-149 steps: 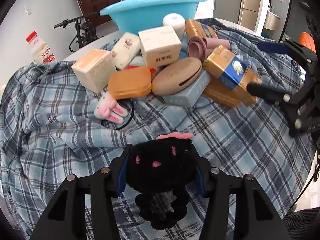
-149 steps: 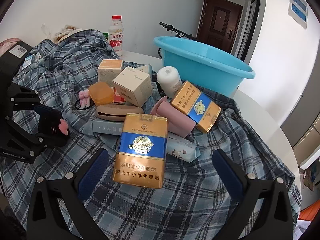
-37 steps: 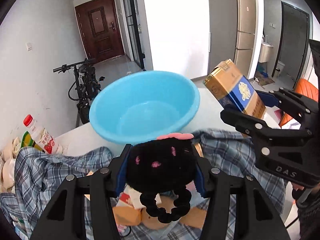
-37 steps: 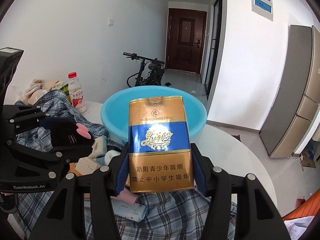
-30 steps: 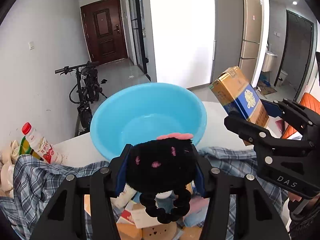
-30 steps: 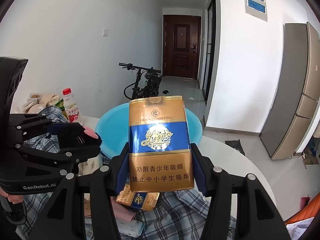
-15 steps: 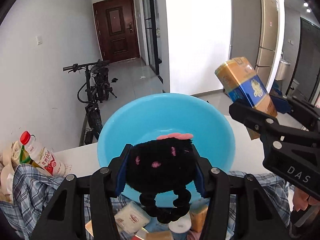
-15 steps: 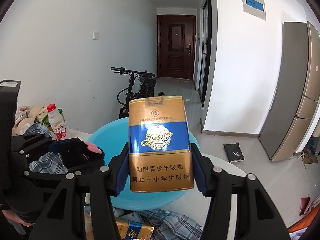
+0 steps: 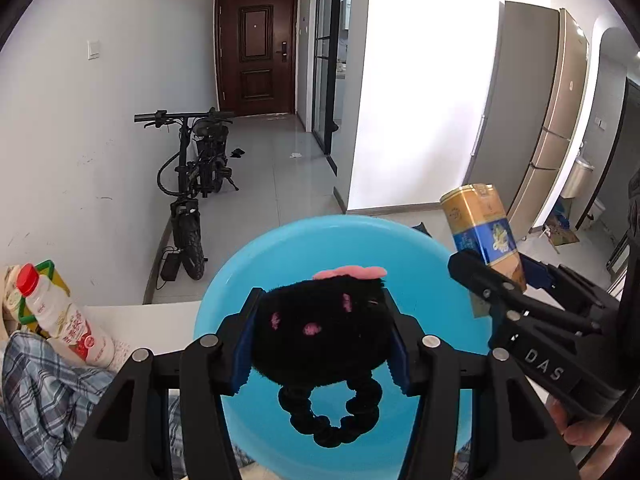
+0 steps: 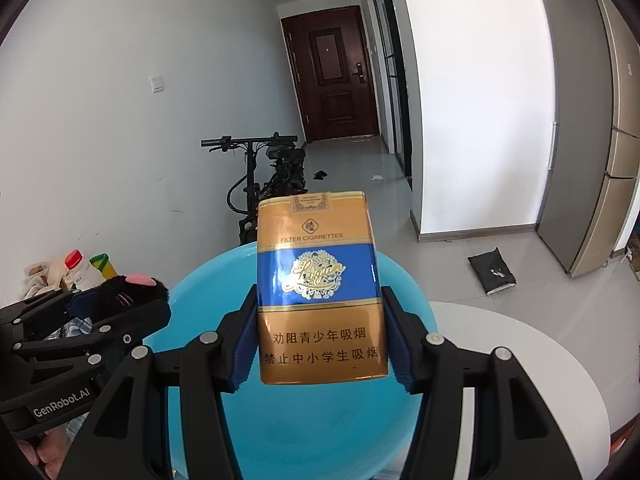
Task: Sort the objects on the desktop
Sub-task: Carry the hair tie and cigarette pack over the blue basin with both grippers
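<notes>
Presently, the left hand-held gripper (image 9: 320, 344) is clenched on a black plush hair tie (image 9: 324, 332), its scrunchie loop hanging below the pads. The right hand-held gripper (image 10: 318, 340) grasps a gold and blue cigarette pack (image 10: 320, 296) by its two long sides, pack upright, printed face to the camera. Both items are held over the open mouth of the blue basin (image 9: 420, 256), which appears empty in the part that shows.

Step in hand, as judged: delivery of two sorted items to the basin. The next move calls for lowering each load toward the basin floor and parting the jaws; the plush may cling to the pads, and the pack may topple on landing.

Pose: both grippers tilt downward, side by side, the right one slightly ahead in the left wrist view. Beyond the basin, the white worktop (image 10: 520, 344), a plaid cloth (image 9: 44, 384) and a red-capped bottle (image 9: 60, 316) at left; a bicycle (image 9: 192, 184) stands in the hallway.
</notes>
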{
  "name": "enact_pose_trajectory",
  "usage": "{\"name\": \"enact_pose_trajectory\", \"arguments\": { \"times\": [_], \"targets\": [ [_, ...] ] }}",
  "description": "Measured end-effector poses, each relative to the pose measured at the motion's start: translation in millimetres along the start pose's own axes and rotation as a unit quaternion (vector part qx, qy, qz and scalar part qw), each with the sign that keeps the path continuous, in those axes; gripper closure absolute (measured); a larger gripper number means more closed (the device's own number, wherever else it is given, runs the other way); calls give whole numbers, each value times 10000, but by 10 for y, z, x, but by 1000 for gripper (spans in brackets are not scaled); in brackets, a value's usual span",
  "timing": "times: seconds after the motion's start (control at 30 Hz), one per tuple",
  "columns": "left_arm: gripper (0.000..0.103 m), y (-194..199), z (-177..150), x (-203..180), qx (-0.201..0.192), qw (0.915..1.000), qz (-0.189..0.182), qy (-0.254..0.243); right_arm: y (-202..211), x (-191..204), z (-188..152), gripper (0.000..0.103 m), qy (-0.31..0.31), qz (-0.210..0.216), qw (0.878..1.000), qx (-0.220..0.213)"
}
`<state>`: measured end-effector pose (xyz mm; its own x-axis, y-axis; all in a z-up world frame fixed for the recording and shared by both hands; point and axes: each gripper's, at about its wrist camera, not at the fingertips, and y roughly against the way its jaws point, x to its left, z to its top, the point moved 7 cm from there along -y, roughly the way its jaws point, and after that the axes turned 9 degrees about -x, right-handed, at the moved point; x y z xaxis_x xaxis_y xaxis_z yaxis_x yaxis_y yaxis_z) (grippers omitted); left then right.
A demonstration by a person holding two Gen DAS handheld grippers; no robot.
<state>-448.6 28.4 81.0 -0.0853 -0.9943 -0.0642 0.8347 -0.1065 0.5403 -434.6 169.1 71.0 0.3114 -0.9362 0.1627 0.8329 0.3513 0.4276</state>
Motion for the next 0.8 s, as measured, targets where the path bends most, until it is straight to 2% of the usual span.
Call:
{"name": "enact_pose_trajectory", "arguments": {
  "times": [0.2,0.37,0.43,0.57,0.63,0.7,0.8],
  "targets": [
    [46,-197,159,72,-53,9999,-58,149,-68,44,191,49,243,-179,9994,-164],
    [46,-332,111,108,-77,9997,125,-183,-113,59,245,49,448,-232,9983,-292],
    [46,-401,76,164,-25,9998,137,-150,-154,34,213,49,452,-183,9983,-335],
    [46,-592,55,267,145,9996,-141,177,-363,-69,122,49,81,75,9999,-37],
    [46,-700,36,275,235,9995,-170,117,-446,-106,78,49,-53,196,9997,131],
    [46,-768,23,283,241,9995,-169,65,-496,-141,33,49,40,139,9996,234],
    [46,-843,-16,308,307,9988,-299,237,-560,-173,-12,49,155,137,9991,377]
  ]
}}
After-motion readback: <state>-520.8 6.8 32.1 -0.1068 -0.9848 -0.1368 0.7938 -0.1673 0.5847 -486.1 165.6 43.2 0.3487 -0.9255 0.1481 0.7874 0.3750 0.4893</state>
